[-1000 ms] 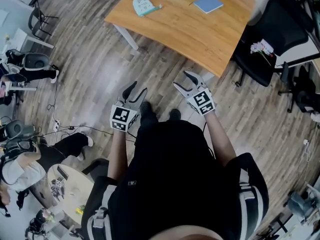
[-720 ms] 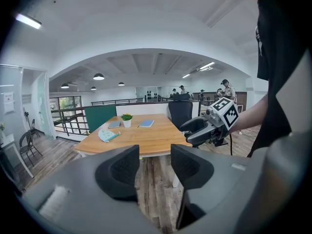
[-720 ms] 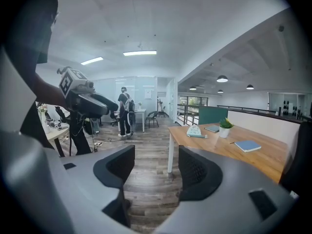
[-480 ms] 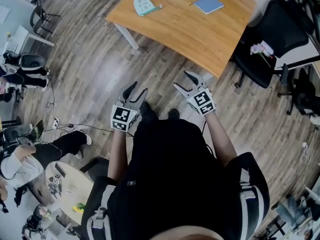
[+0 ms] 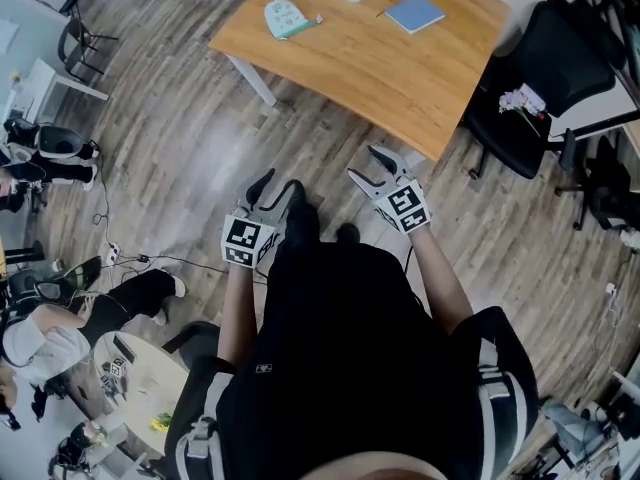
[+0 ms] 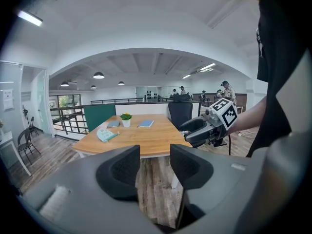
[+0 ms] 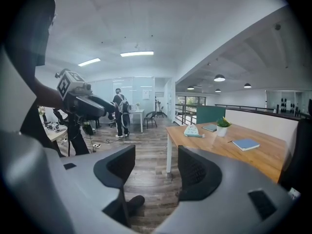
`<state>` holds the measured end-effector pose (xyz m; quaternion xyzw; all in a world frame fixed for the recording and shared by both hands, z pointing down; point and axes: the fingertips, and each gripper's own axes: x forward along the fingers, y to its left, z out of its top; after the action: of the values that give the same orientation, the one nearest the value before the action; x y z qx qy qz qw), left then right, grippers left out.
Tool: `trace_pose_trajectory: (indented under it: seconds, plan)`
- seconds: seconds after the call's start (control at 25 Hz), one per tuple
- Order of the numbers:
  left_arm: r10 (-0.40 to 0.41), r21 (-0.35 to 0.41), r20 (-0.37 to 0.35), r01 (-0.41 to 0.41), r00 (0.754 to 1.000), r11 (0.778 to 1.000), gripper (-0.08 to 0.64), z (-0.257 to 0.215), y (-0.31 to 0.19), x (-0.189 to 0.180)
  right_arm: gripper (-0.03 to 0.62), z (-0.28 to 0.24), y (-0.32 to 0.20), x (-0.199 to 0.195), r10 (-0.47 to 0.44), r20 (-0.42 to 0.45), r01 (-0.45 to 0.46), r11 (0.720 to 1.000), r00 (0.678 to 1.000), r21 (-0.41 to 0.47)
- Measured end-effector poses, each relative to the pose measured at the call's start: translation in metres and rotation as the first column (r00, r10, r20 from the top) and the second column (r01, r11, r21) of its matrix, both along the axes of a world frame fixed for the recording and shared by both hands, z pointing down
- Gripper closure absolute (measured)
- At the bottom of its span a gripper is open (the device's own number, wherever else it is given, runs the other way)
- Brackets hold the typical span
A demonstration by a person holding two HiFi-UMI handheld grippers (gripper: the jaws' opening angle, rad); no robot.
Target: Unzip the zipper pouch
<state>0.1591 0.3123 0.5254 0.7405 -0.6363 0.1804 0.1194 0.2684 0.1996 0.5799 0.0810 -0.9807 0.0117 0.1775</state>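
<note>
I judge this the approach step: my left gripper (image 5: 278, 182) and right gripper (image 5: 365, 163) hang over the floor, jaws spread and empty, while the zipper pouch (image 5: 283, 14) lies well apart on the table's (image 5: 400, 63) far end, so next I must walk up and reach it.

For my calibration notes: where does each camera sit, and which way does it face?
Head view: on the person's head, looking steeply down at the floor; shows torso, forearms, left gripper and right gripper.
Left gripper view: on the left gripper, looking along its open fingers toward the table; shows the right forearm.
Right gripper view: on the right gripper, looking along its open fingers toward the same table; shows a shoe.
Shared: all three see the pouch on the table; each gripper view sees the other gripper.
</note>
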Motion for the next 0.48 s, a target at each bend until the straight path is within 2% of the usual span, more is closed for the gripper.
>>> trace_pose_trajectory:
  seconds: [0.48]
  plan:
    - [0.032, 0.016, -0.062, -0.031, 0.998, 0.999, 0.374, 0.01, -0.048, -0.051, 0.318, 0.005, -0.041, -0.039, 0.049, -0.044, -0.048, 0.999, 0.998, 0.016]
